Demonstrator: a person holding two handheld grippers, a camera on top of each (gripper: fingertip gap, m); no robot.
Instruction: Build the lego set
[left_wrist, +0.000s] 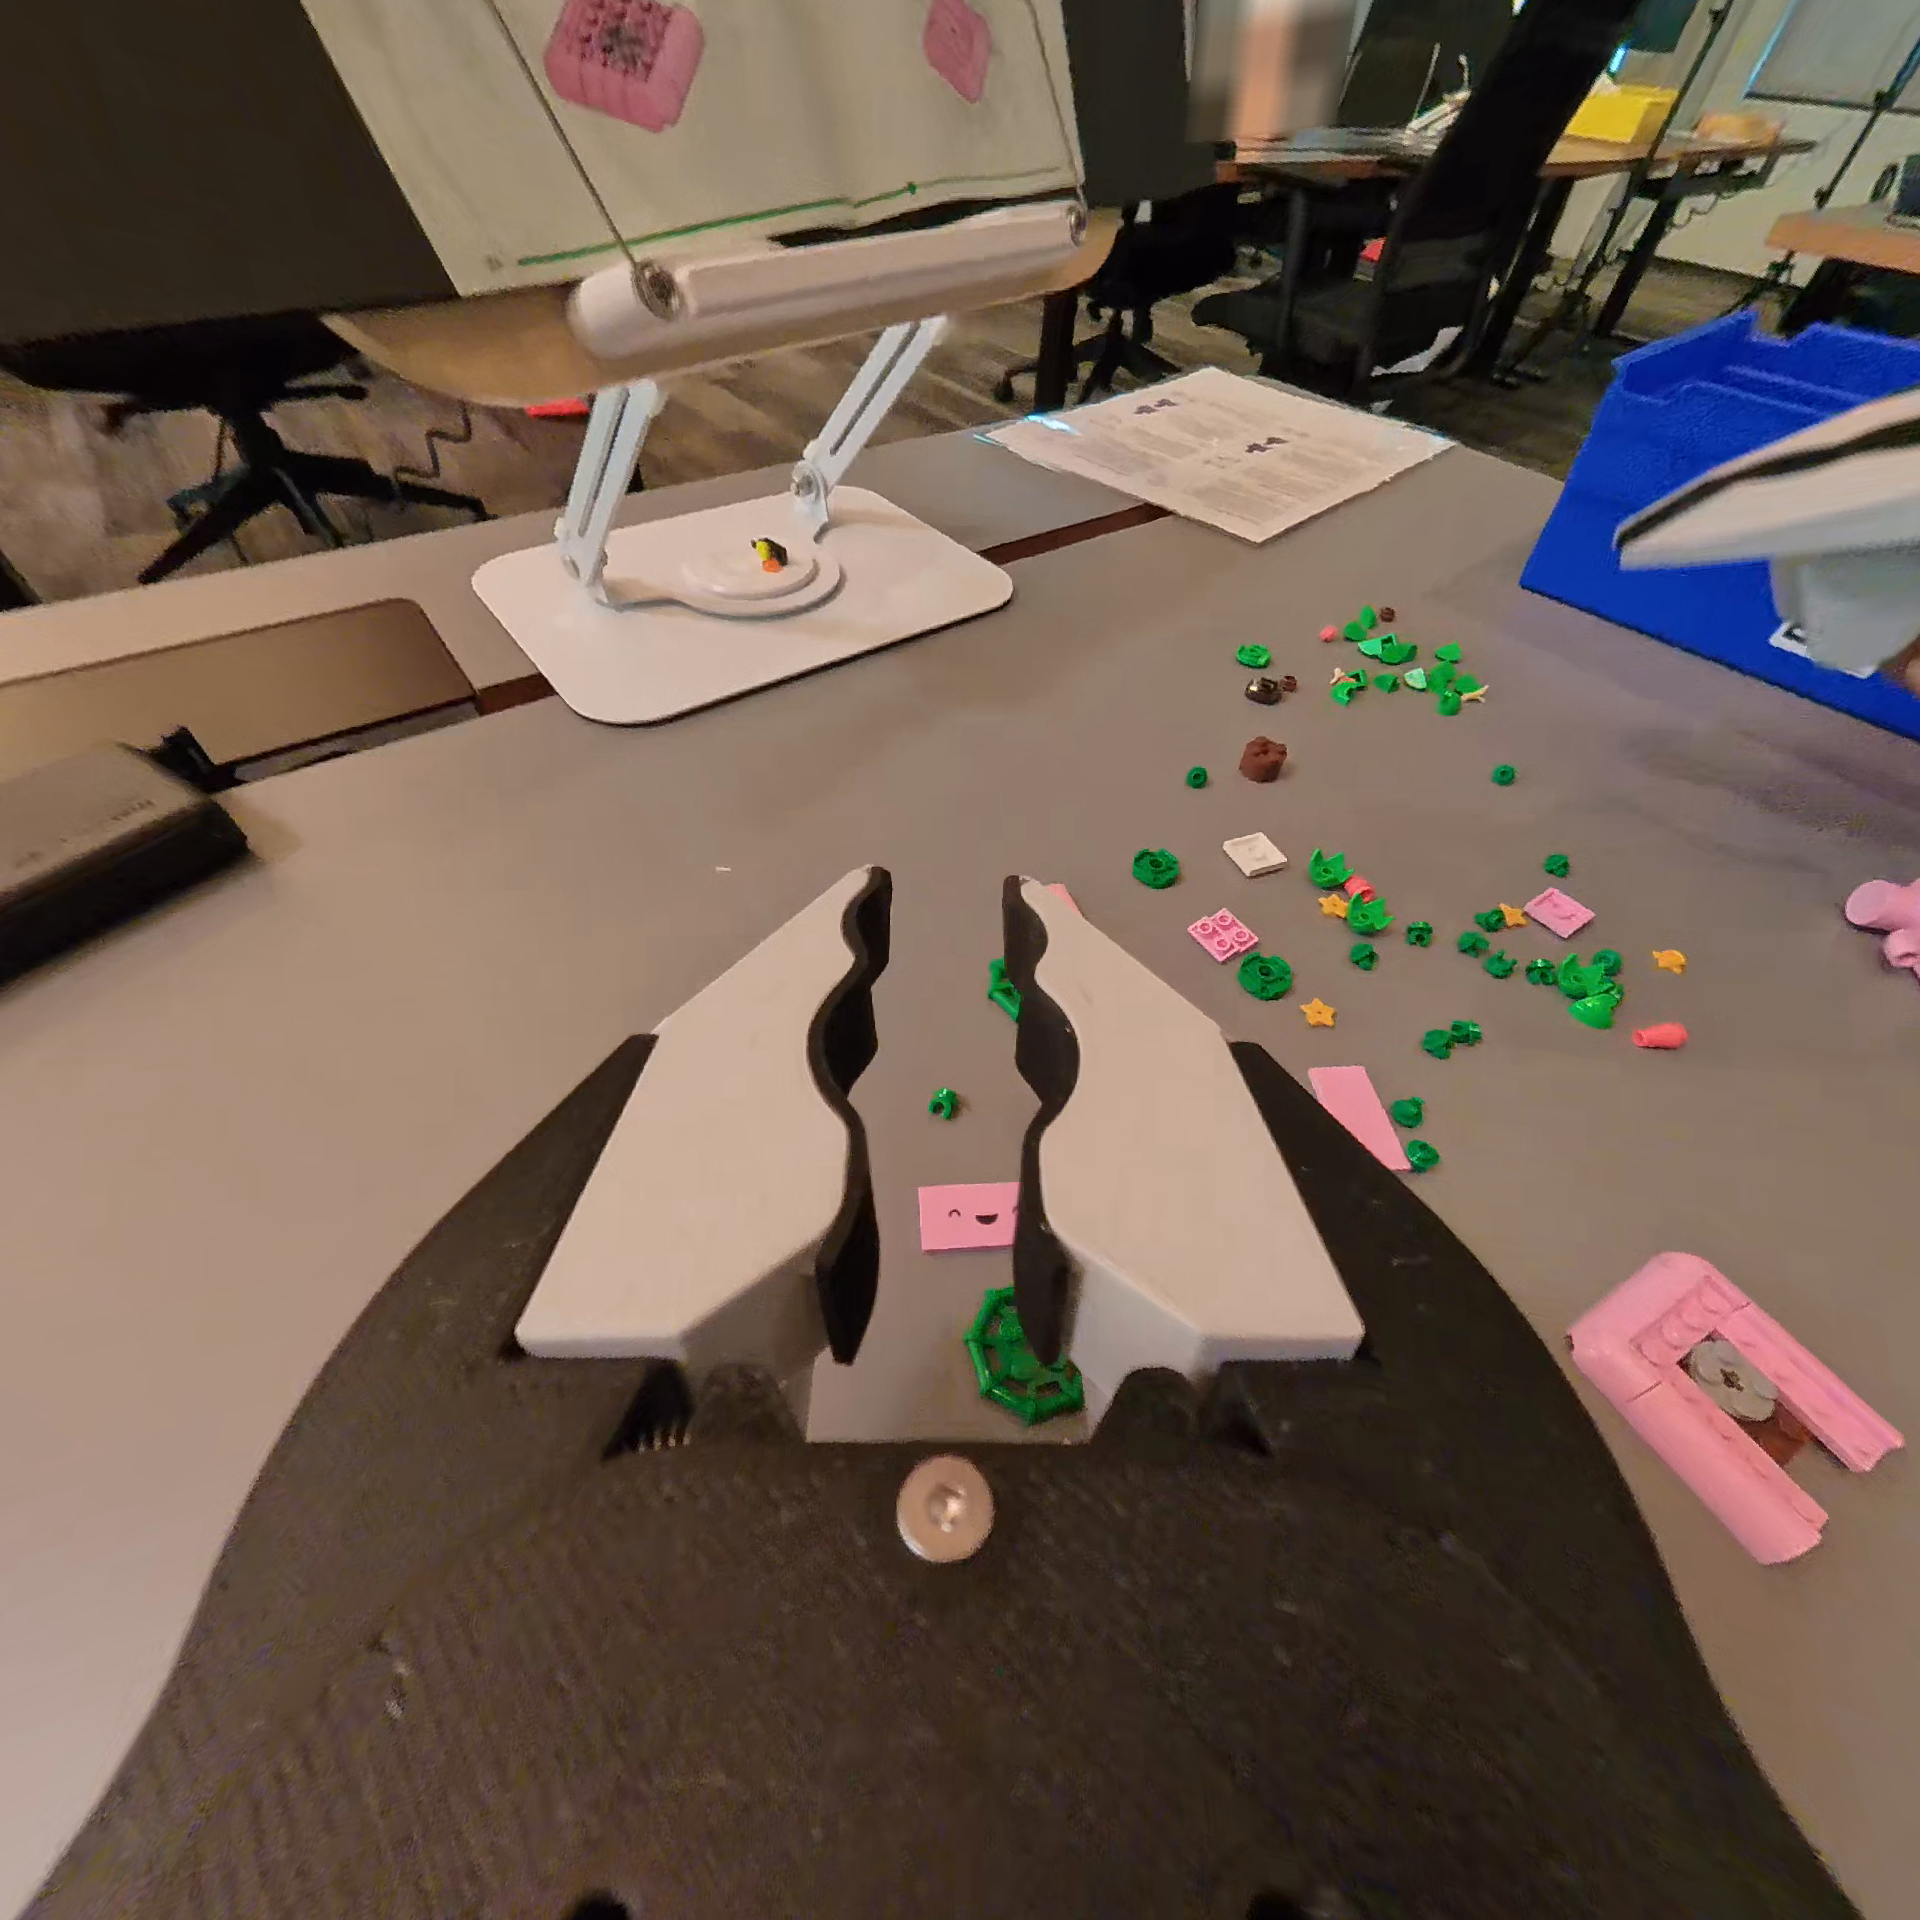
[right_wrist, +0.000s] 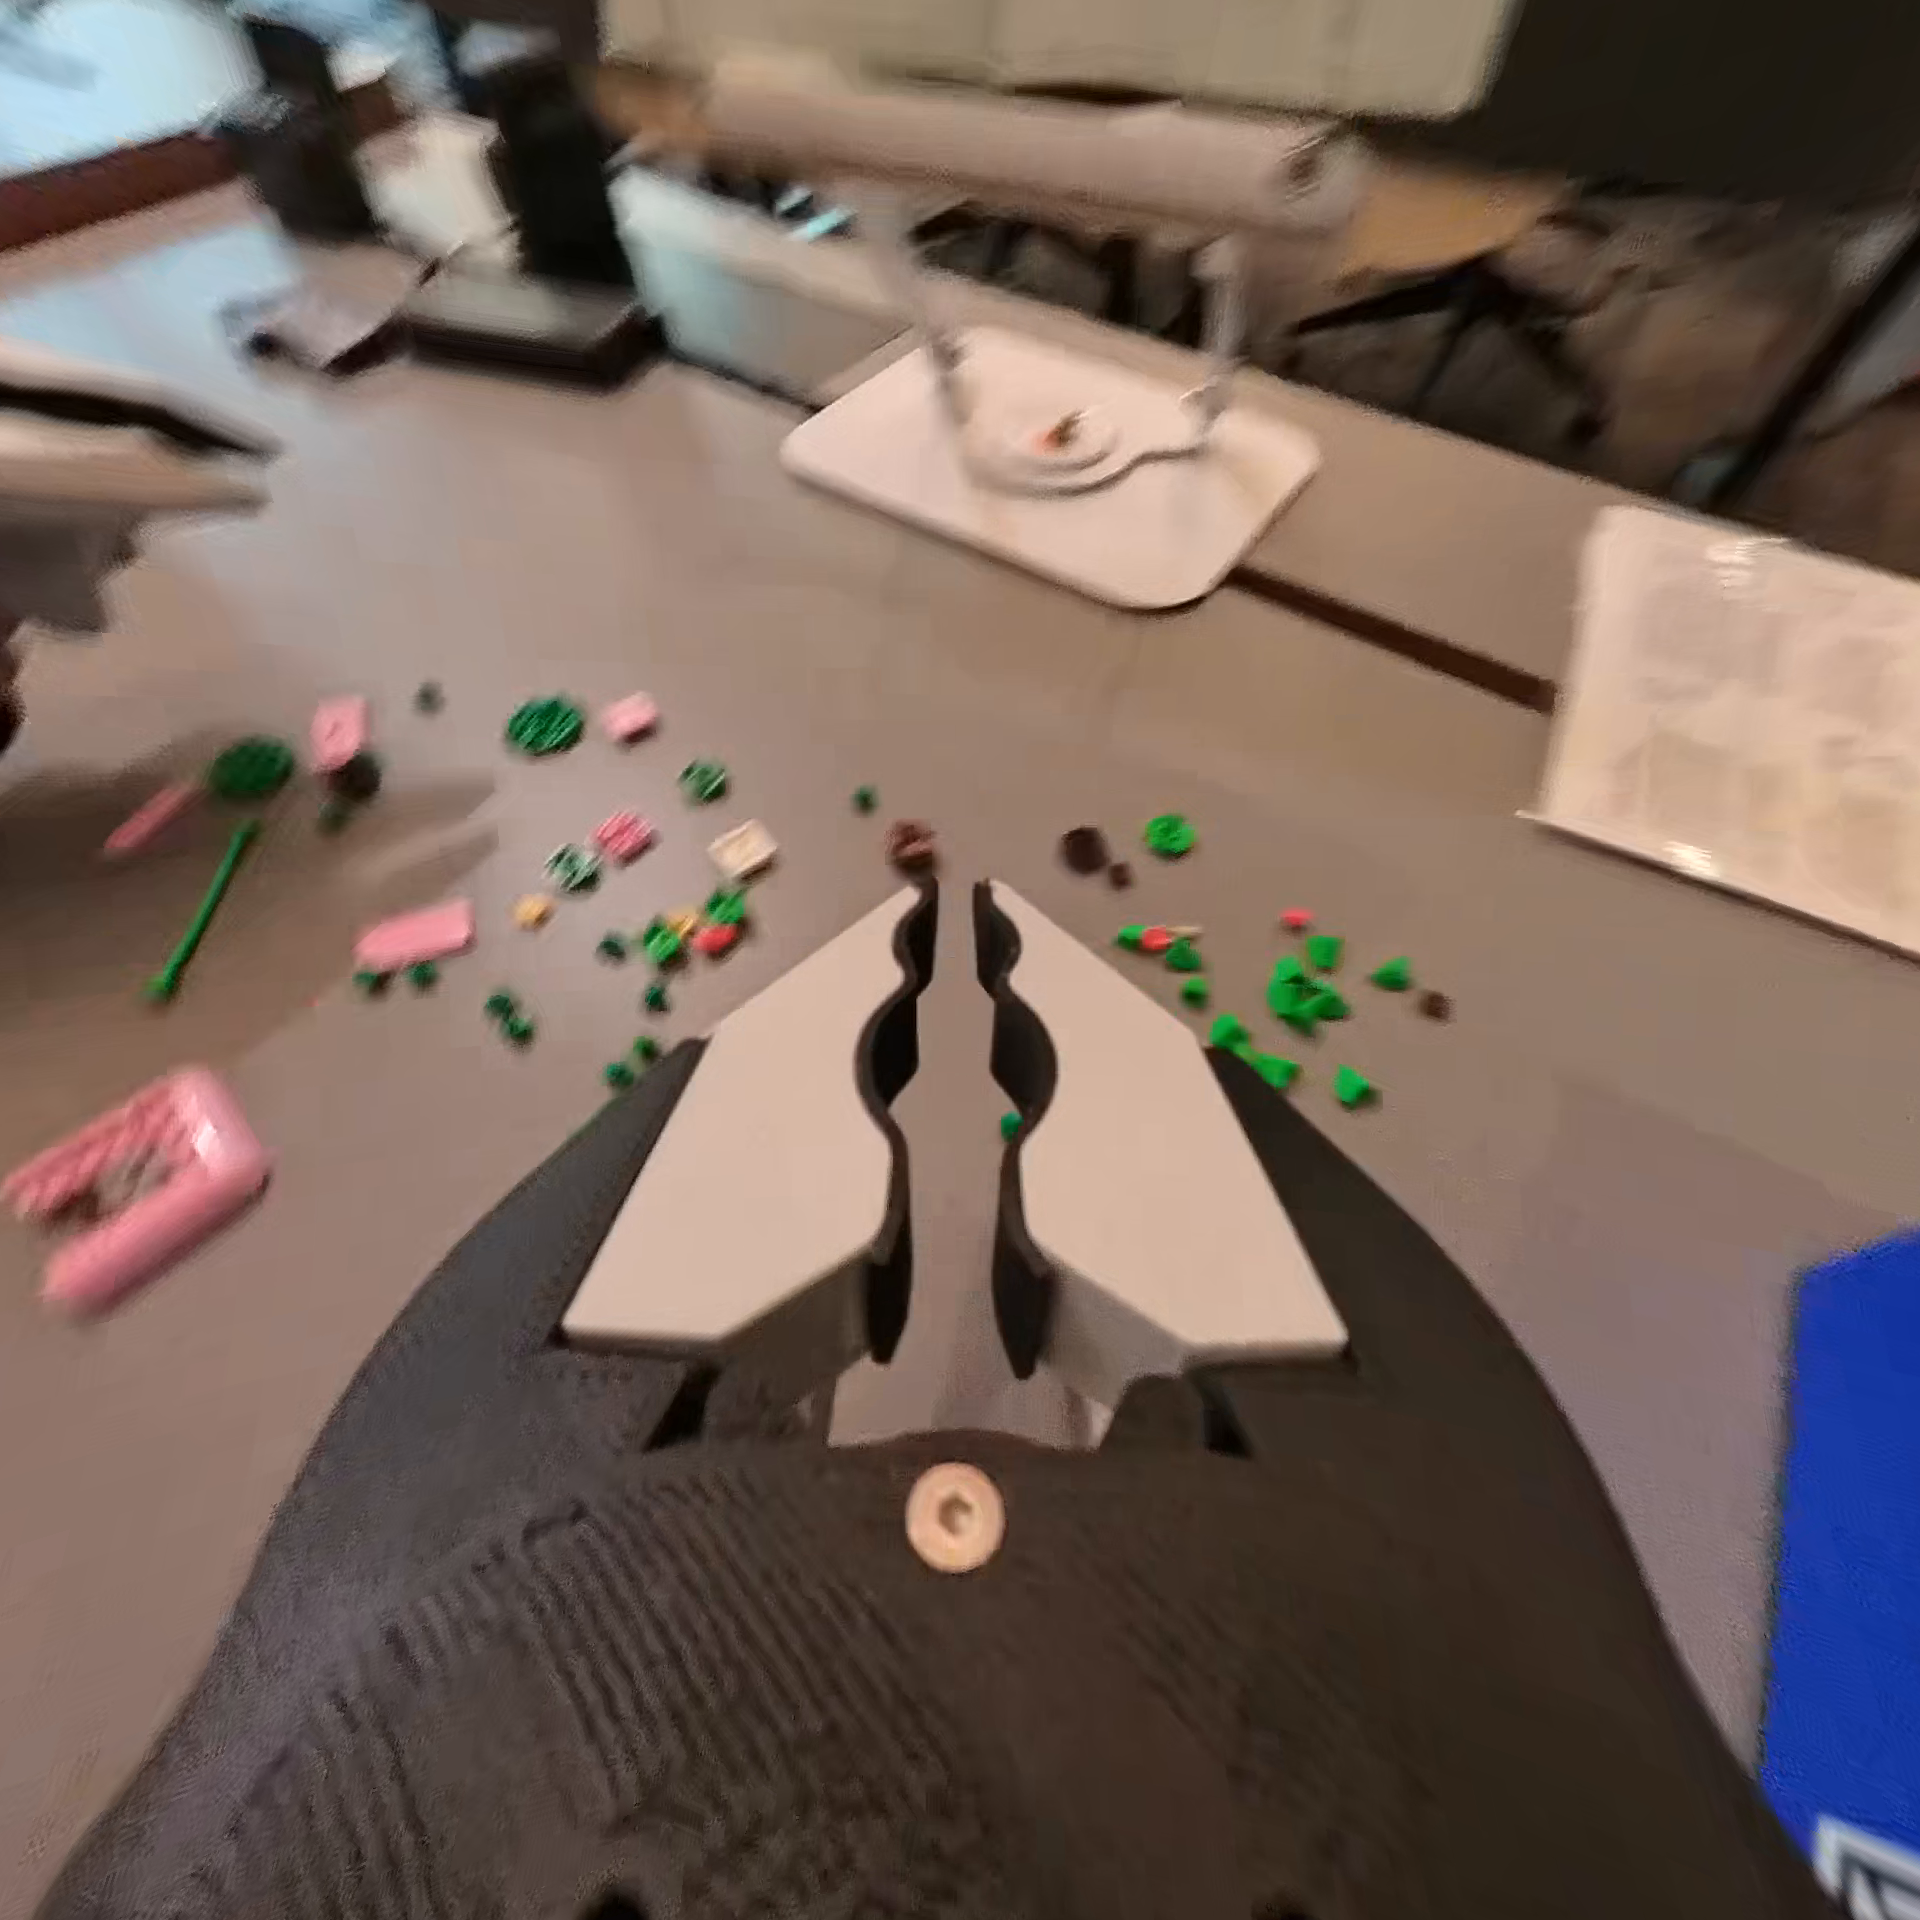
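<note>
My left gripper (left_wrist: 945, 881) is open and holds nothing, low over the grey table (left_wrist: 623, 831). A pink tile with a face (left_wrist: 966, 1216) and a green web piece (left_wrist: 1023, 1361) lie on the table below its fingers. A pink frame build (left_wrist: 1725, 1403) lies to its right and also shows in the right wrist view (right_wrist: 135, 1184). My right gripper (right_wrist: 954, 885) is nearly closed, with a narrow slit between the pads and nothing seen in it. It hangs in the air near the blue bin (left_wrist: 1631, 540). A brown round brick (right_wrist: 912, 844) lies on the table beyond its tips.
Loose green, pink and yellow pieces (left_wrist: 1392, 665) are scattered over the right half of the table, with a white tile (left_wrist: 1254, 855) among them. A white stand (left_wrist: 748, 613) holds the instruction booklet at the back. There is a blue bin (left_wrist: 1745, 468) at the right, a paper sheet (left_wrist: 1216, 447) and a black box (left_wrist: 94, 842). The gap from one gripper's tips to the other's is roughly 25 cm. To the brown round brick (right_wrist: 912, 844): right tips about 11 cm, left tips about 20 cm. Look for it in the left wrist view (left_wrist: 1268, 753) too.
</note>
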